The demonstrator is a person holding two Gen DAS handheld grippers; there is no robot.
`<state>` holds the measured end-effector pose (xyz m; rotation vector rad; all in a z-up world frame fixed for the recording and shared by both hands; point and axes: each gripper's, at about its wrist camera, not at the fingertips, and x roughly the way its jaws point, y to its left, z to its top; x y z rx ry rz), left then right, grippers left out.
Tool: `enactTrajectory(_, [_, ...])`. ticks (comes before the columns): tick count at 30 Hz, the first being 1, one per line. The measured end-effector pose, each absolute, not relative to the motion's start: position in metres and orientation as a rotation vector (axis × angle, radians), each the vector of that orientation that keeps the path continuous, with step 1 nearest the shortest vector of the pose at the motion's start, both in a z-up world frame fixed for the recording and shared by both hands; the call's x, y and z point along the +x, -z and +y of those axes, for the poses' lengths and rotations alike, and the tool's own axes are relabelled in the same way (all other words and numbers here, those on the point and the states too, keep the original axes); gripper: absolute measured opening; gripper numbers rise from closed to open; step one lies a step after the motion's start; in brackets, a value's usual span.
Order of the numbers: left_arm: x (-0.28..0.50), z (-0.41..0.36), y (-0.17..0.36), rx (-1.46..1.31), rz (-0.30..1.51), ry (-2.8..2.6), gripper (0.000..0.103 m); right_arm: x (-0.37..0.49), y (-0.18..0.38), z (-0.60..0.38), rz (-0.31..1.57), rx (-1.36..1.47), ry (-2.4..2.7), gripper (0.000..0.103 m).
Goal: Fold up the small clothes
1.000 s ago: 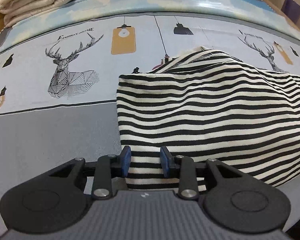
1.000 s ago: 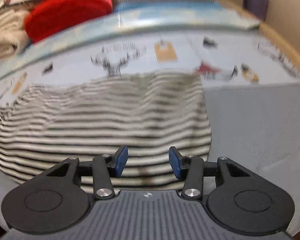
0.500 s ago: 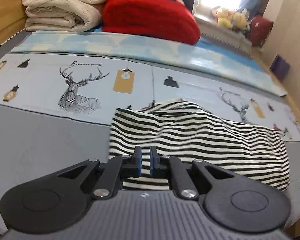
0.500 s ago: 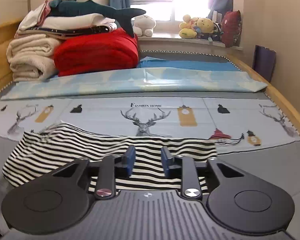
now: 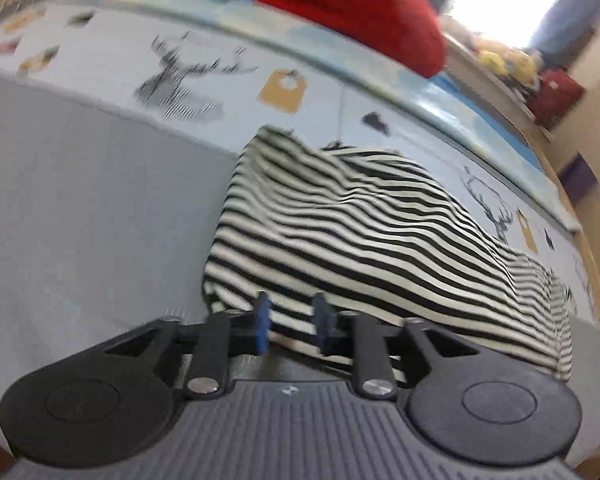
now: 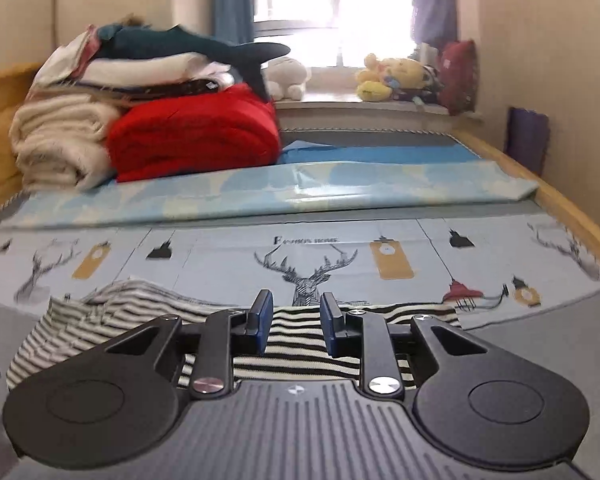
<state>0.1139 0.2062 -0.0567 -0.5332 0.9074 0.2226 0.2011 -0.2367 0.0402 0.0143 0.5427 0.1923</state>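
A black-and-white striped garment (image 5: 360,232) lies rumpled on the bed, partly on the grey sheet and partly on the deer-print cloth. My left gripper (image 5: 288,326) is open, its blue pads just over the garment's near left edge, holding nothing. In the right wrist view the garment (image 6: 292,340) lies low under my right gripper (image 6: 296,326), which is open over its near right part and holds nothing. Its left part (image 6: 80,320) is bunched up.
A deer-print cloth (image 6: 308,256) covers the bed's middle, with a light blue sheet (image 6: 300,188) behind it. A red blanket (image 6: 192,132) and cream folded blankets (image 6: 56,140) are stacked at the back left. Plush toys (image 6: 388,76) sit on the windowsill. A wooden rail (image 6: 572,216) runs along the right.
My left gripper was shut half a second ago and is now open, lower and closer to the garment's edge. My right gripper has opened wider and tilted up toward the room.
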Motion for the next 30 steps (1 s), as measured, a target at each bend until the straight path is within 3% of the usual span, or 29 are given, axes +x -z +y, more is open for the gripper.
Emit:
enactTrajectory(3, [0.112,0.224,0.073,-0.682,0.943,-0.273,0.051,0.206,-0.036,-0.249,0.551,0.063,-0.160,0.027])
enactTrajectory(11, [0.124,0.236,0.119,-0.957,1.029,-0.274,0.054,0.211,0.002,-0.260,0.637,0.050,-0.199,0.035])
enactTrajectory(16, [0.118,0.231,0.130,-1.092,0.879,-0.342,0.068,0.219,0.025,-0.267,0.706,0.020,-0.213,0.036])
enactTrajectory(19, [0.115,0.226,0.134,-1.119,0.796,-0.381,0.067,0.227,0.038,-0.274,0.761,0.052,-0.220,0.036])
enactTrajectory(21, [0.116,0.222,0.135,-1.112,0.757,-0.411,0.052,0.232,0.048,-0.273,0.802,0.039,-0.238,0.036])
enactTrajectory(22, [0.116,0.220,0.134,-1.097,0.754,-0.426,0.017,0.234,0.053,-0.271,0.821,0.023,-0.253,0.036])
enactTrajectory(23, [0.118,0.218,0.133,-1.089,0.757,-0.432,0.012,0.236,0.059,-0.267,0.845,-0.001,-0.267,0.036])
enactTrajectory(26, [0.125,0.201,0.103,-0.920,0.748,-0.475,0.010,0.241,0.088,-0.256,0.982,-0.139,-0.266,0.037])
enactTrajectory(30, [0.150,0.143,0.024,-0.575,0.683,-0.403,0.009,0.241,0.099,-0.259,1.021,-0.171,-0.298,0.037])
